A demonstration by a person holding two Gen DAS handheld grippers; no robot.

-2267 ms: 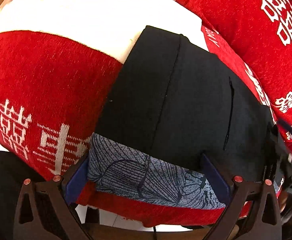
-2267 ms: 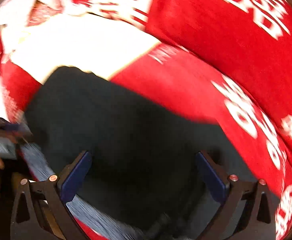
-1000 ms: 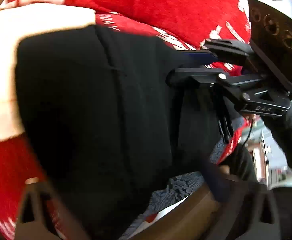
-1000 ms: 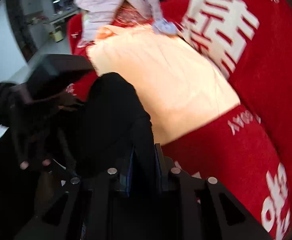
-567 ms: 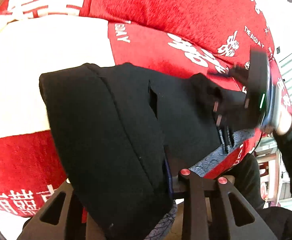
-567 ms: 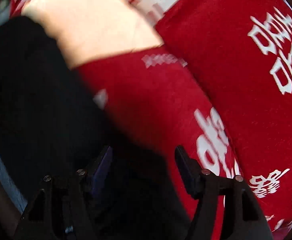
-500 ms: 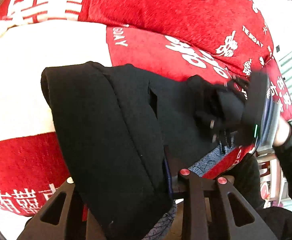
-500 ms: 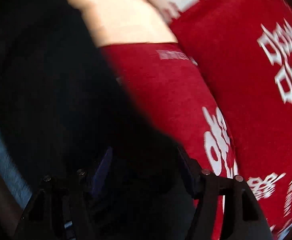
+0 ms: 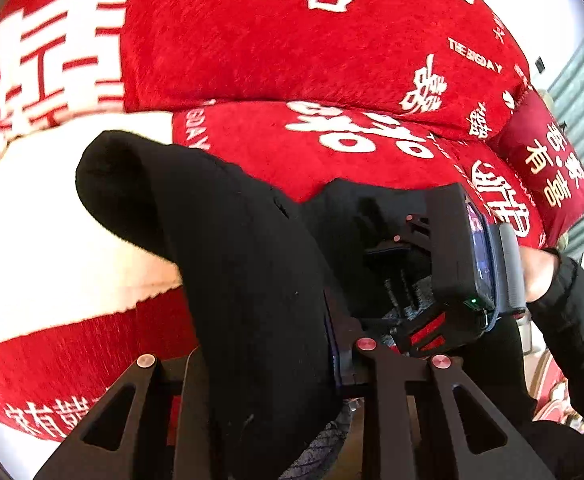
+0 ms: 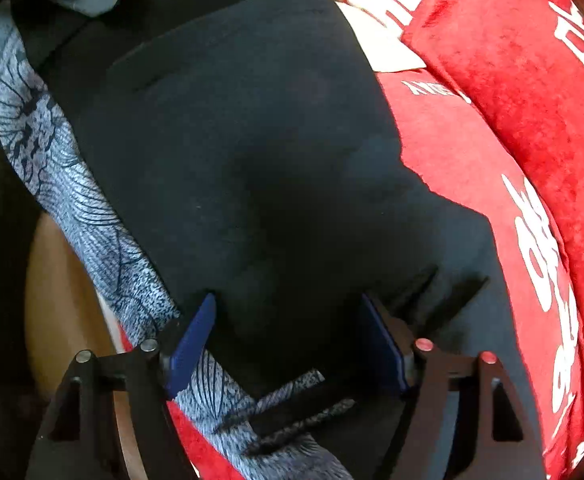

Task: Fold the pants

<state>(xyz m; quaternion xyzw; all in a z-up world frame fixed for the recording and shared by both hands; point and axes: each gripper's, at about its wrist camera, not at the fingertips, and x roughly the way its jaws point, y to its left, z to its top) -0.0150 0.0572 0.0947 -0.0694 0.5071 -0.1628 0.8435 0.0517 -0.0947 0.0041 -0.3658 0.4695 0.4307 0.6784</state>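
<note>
The black fabric pants (image 9: 248,280) lie folded on a red plush sofa cover with white characters (image 9: 332,52), their left end over its cream-white patch (image 9: 52,240). In the left wrist view, the left claw (image 9: 276,364) is clamped on a thick raised fold of the pants, its jaws closing the last bit with the cloth pinched between them; the fold hangs off the cover. To the right, the right claw (image 9: 396,276) points down at the pants, held by a hand (image 9: 540,272) in a black sleeve (image 9: 572,320). In the right wrist view, the right claw (image 10: 288,336) has its blue pads (image 10: 190,344) spread and its jaws opening, black cloth lying slack between them, ungripped. A grey leaf-patterned cloth (image 10: 72,184) runs along the pants' left edge.
</note>
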